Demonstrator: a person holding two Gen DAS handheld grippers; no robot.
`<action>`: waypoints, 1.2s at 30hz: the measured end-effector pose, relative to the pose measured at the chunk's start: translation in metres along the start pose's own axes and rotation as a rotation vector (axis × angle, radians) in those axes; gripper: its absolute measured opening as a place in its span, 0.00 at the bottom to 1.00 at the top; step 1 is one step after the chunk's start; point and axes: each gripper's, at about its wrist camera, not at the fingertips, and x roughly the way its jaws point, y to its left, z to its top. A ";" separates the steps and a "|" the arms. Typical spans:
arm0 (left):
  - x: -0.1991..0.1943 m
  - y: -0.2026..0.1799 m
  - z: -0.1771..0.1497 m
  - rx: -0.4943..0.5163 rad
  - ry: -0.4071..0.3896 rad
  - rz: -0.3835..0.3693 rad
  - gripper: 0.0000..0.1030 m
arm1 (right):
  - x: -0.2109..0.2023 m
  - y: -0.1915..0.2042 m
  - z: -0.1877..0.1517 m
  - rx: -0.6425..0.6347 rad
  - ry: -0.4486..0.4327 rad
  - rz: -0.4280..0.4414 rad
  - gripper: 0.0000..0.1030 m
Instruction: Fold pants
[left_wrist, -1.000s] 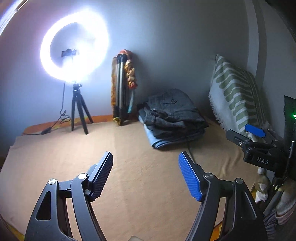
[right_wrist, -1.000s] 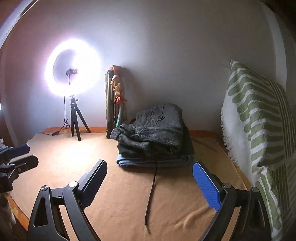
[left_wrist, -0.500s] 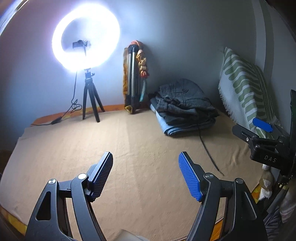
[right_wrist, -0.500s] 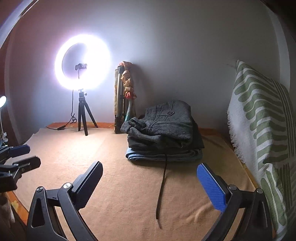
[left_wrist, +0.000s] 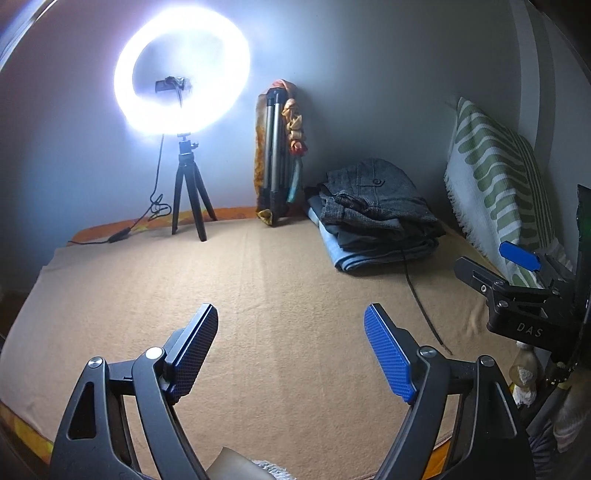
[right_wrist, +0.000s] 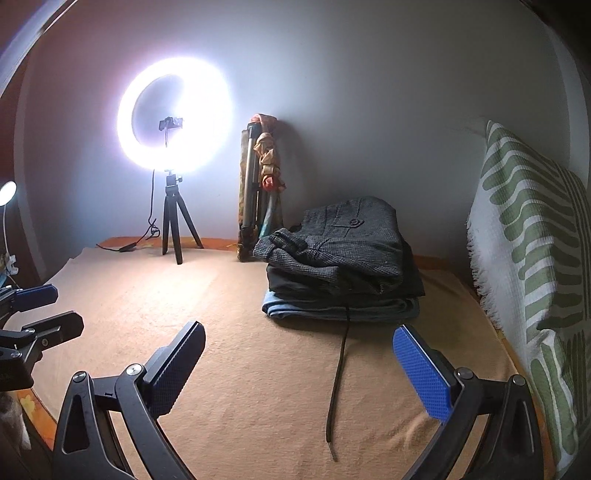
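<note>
- Basically pre-grasp, left wrist view: left gripper (left_wrist: 291, 334) spread wide, holding nothing, hovering over bare tan blanket (left_wrist: 258, 295). Pants stack (left_wrist: 373, 218) sits far right by the wall, well apart from it. Right gripper (left_wrist: 517, 273) shows at the right edge, also gaping.
- Right wrist view: right gripper (right_wrist: 299, 354) wide apart and empty, nearer the stack (right_wrist: 340, 258); grey pair on top (looks already folded). Black cord (right_wrist: 338, 369) trails from the stack toward the camera.
- Next, I'd judge: reach in and pinch the top pair, avoiding the cord.
- Room: blanket centre free; striped pillow (right_wrist: 532, 266) crowds the right, ring light (right_wrist: 173, 114) and folded tripod (right_wrist: 258, 184) line the back.
</note>
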 end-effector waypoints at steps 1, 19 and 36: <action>0.000 -0.001 0.000 0.003 -0.001 0.002 0.79 | 0.000 0.000 0.000 0.003 0.000 0.000 1.00; -0.010 0.000 0.002 0.007 -0.036 0.021 0.82 | -0.001 0.003 0.000 0.008 -0.003 0.004 1.00; -0.012 0.001 0.003 0.010 -0.043 0.016 0.82 | 0.001 0.002 0.000 0.016 -0.001 0.011 1.00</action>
